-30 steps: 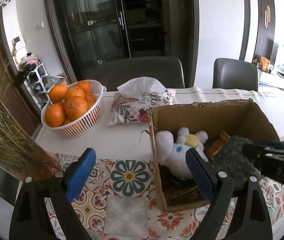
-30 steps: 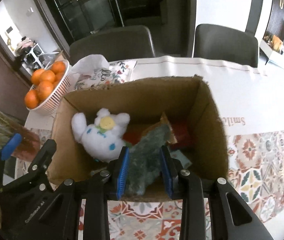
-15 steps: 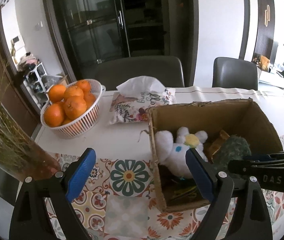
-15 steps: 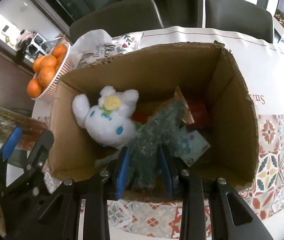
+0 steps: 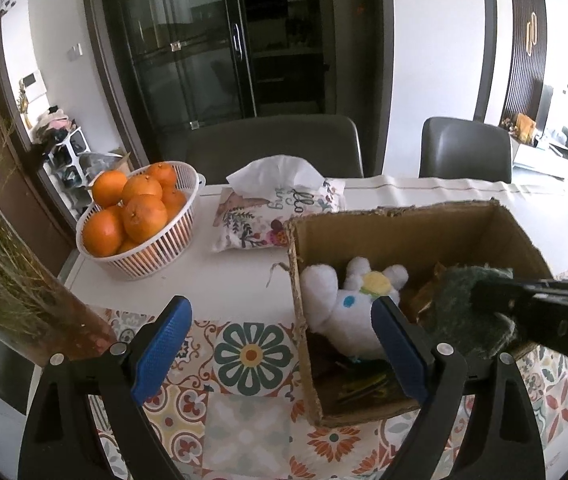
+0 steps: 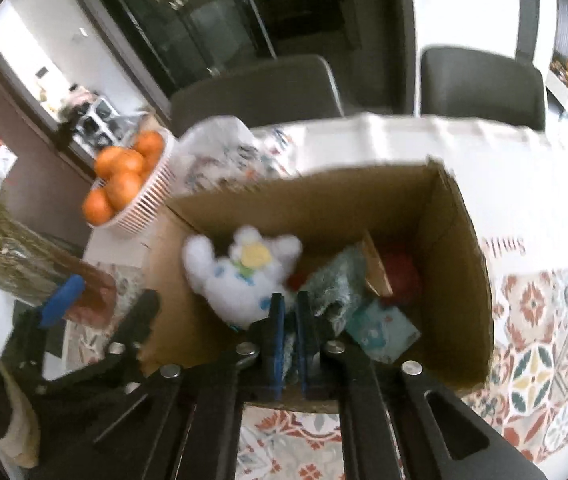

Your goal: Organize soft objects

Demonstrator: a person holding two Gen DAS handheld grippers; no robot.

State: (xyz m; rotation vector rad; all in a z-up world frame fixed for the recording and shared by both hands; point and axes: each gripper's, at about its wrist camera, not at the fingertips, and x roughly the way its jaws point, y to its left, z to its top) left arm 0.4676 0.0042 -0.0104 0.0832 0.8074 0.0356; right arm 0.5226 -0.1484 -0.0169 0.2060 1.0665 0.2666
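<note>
Behind white plush: teal card

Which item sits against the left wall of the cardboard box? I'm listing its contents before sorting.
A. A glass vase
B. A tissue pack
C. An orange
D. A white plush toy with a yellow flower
D: the white plush toy lies inside the cardboard box against its left wall, beside the dark green fuzzy item.

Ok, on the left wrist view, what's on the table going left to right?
Vase of dried grass → basket of oranges → floral tissue pack → cardboard box, with the white plush at its left and the green fuzzy toy at its right.
</note>
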